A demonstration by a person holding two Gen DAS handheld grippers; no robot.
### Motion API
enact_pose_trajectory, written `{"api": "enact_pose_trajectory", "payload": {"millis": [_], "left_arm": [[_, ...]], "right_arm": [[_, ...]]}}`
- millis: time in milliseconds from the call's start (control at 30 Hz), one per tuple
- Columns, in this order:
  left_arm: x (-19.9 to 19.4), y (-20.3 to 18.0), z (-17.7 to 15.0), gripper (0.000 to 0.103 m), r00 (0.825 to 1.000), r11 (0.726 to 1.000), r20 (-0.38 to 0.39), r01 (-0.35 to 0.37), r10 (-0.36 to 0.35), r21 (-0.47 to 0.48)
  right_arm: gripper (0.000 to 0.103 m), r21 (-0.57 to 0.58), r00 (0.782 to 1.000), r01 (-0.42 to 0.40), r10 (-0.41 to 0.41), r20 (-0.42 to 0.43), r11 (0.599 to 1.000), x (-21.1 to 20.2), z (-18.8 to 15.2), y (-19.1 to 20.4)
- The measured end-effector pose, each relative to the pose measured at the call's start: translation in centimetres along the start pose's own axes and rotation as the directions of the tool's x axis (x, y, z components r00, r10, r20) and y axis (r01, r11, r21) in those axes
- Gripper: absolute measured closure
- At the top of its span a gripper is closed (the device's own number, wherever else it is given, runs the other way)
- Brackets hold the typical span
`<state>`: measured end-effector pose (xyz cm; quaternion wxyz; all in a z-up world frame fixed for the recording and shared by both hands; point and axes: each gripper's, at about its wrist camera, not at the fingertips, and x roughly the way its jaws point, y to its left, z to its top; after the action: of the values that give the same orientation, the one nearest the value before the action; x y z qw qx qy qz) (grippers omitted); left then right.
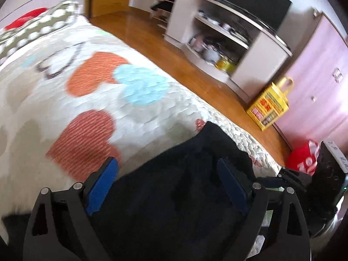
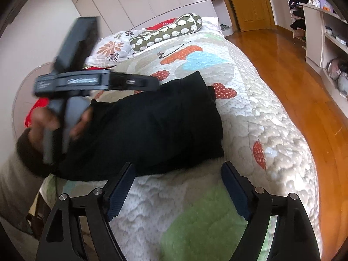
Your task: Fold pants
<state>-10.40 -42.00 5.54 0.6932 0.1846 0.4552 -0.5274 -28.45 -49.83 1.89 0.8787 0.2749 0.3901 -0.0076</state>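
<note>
The black pants (image 2: 152, 126) lie folded into a compact bundle on the heart-patterned quilt (image 2: 261, 113). My right gripper (image 2: 178, 169) is open and empty, just in front of the bundle's near edge. My left gripper (image 1: 167, 163) is open, its blue pads spread above the black pants (image 1: 174, 195) without clamping them. In the right wrist view the left gripper's body (image 2: 95, 80) and the hand holding it hover over the bundle's left end, blurred. Part of the right gripper (image 1: 304, 180) shows at the right edge of the left wrist view.
Pillows (image 2: 165, 32) lie at the head of the bed. Wooden floor (image 1: 184, 50) runs along the bed's right side, with a white shelf unit (image 1: 235, 41), a yellow bag (image 1: 269, 106) and a red bag (image 1: 304, 158) beside pink cabinets (image 1: 315, 76).
</note>
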Motion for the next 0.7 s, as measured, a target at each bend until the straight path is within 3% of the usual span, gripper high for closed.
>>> {"api": "enact_pose_trajectory", "payload": {"millis": [133, 267, 300, 333, 367, 433, 500, 633, 700], "left_arm": [[2.5, 0.0, 1.1, 0.010, 0.999, 1.000, -0.038, 0.009, -0.009, 0.007], [3.3, -0.2, 1.6, 0.010, 1.000, 0.999, -0.012, 0.011, -0.010, 0.032], [3.4, -0.4, 1.6, 0.011, 1.000, 0.999, -0.009, 0.006, -0.005, 0.044], [3.5, -0.5, 1.5, 0.013, 1.000, 0.999, -0.001, 0.002, -0.002, 0.051], [3.6, -0.6, 1.6, 0.019, 1.000, 0.999, 0.003, 0.002, -0.002, 0.053], [3.4, -0.4, 1.6, 0.027, 1.000, 0.999, 0.012, 0.012, -0.013, 0.045], [2.8, -0.1, 1.8, 0.043, 0.999, 0.999, 0.015, 0.040, -0.040, 0.018], [-1.2, 1.6, 1.6, 0.045, 0.998, 0.998, 0.066, 0.018, -0.014, -0.062], [-5.2, 3.7, 0.9, 0.043, 0.994, 0.989, 0.106, 0.013, 0.003, -0.146]], "right_arm": [[0.019, 0.052, 0.999, -0.026, 0.024, 0.039, 0.998, 1.1, 0.4, -0.7], [0.021, 0.099, 0.996, -0.049, 0.042, 0.077, 0.994, 2.4, 1.4, -1.0], [0.034, 0.106, 0.996, -0.052, 0.044, 0.083, 0.993, 2.4, 1.5, -1.0], [0.065, 0.127, 0.994, -0.060, 0.049, 0.093, 0.990, 2.4, 1.7, -1.3], [0.083, 0.157, 0.993, -0.087, 0.072, 0.096, 0.984, 2.5, 1.9, -1.8], [0.084, 0.201, 0.989, -0.126, 0.108, 0.098, 0.972, 2.6, 1.9, -2.4], [0.084, 0.177, 0.988, -0.119, 0.100, 0.117, 0.977, 2.1, 2.1, -1.7], [0.084, 0.084, 0.980, -0.131, 0.117, 0.159, 0.988, -0.1, 3.9, 1.2], [0.084, 0.011, 0.975, -0.141, 0.137, 0.174, 0.990, -1.0, 5.1, 3.3]]}}
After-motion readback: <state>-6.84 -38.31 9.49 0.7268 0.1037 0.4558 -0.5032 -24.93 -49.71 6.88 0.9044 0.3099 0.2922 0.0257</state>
